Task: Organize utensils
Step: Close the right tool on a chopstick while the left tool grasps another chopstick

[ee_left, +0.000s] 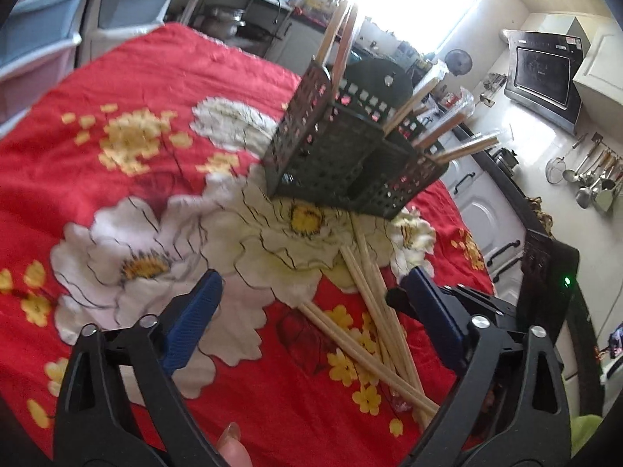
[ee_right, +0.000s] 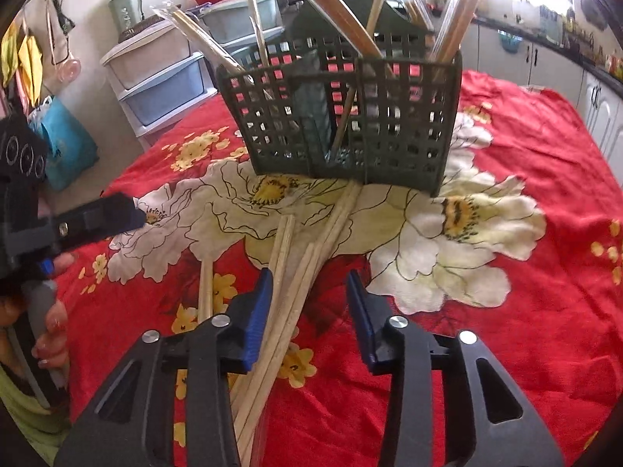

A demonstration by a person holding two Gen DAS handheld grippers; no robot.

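Note:
A dark green perforated utensil basket (ee_left: 342, 155) (ee_right: 342, 124) stands on the red flowered tablecloth, with several chopsticks (ee_right: 373, 4) standing upright in it. Several loose wooden chopsticks (ee_left: 373, 311) (ee_right: 296, 284) lie flat on the cloth in front of the basket. My left gripper (ee_left: 311, 299) is open and empty, above the cloth, with the loose chopsticks near its right finger. My right gripper (ee_right: 309, 295) is open and empty, low over the loose chopsticks, which pass under its left finger. The left gripper also shows at the left edge of the right wrist view (ee_right: 97, 214).
The red flowered tablecloth (ee_left: 136, 58) (ee_right: 545, 311) covers the whole table. Plastic drawer units (ee_right: 155, 78) stand beyond the far left edge. White kitchen cabinets (ee_left: 486, 214) and a counter run along the right side. An oven (ee_left: 545, 74) sits further back.

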